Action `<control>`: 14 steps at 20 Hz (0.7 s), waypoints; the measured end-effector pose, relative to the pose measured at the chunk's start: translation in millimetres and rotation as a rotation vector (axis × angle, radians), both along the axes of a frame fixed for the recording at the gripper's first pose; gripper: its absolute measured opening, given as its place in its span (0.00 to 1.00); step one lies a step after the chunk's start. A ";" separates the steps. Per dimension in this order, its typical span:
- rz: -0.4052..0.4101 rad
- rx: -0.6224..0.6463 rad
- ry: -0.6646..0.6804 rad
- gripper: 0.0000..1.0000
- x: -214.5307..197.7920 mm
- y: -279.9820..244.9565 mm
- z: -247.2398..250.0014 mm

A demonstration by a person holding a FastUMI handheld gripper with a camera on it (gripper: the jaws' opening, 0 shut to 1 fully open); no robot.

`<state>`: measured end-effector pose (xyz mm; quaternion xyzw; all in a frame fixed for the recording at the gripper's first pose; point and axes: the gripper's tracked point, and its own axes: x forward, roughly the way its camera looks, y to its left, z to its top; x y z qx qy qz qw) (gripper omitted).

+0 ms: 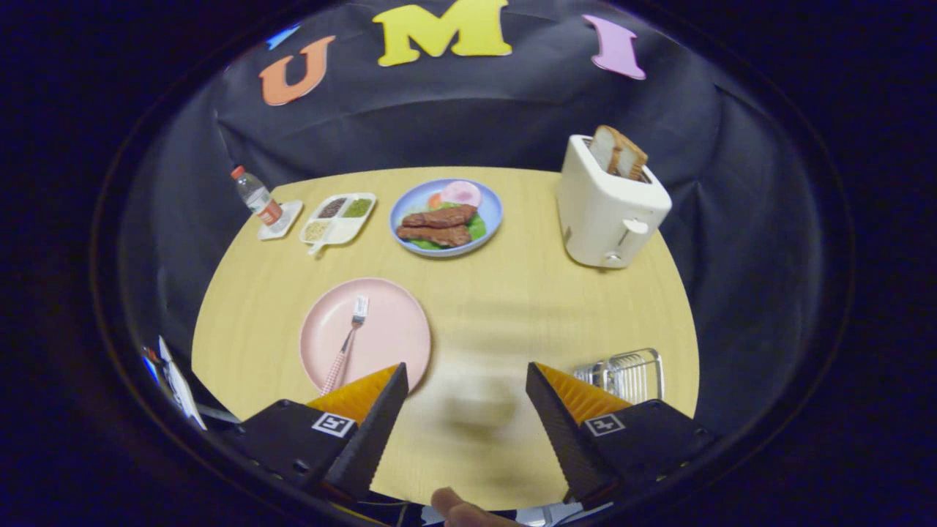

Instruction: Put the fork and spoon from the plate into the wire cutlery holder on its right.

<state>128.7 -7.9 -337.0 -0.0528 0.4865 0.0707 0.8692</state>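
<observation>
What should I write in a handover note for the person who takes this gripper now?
Gripper: open, holding nothing, above bare table.
Fork: lies on the pink plate, just ahead of the left finger. I see no spoon on the plate.
Wire cutlery holder: right of the plate, partly behind the right finger; its contents cannot be told.
Left: pick up the fork and put it in the holder.

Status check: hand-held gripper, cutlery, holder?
Hand-held gripper open, holding nothing. Pink-handled metal fork lying on round pink plate. Wire cutlery holder right of plate. Bare wooden table between fingers.
</observation>
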 end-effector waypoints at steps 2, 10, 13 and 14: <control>0.006 0.018 -0.010 0.99 -8.5 27.6 -7.7; -0.088 0.116 0.039 0.97 -20.4 105.0 -59.2; -0.089 0.110 0.045 0.97 -15.3 124.9 -72.3; -0.088 0.107 0.043 0.97 -12.0 131.6 -75.0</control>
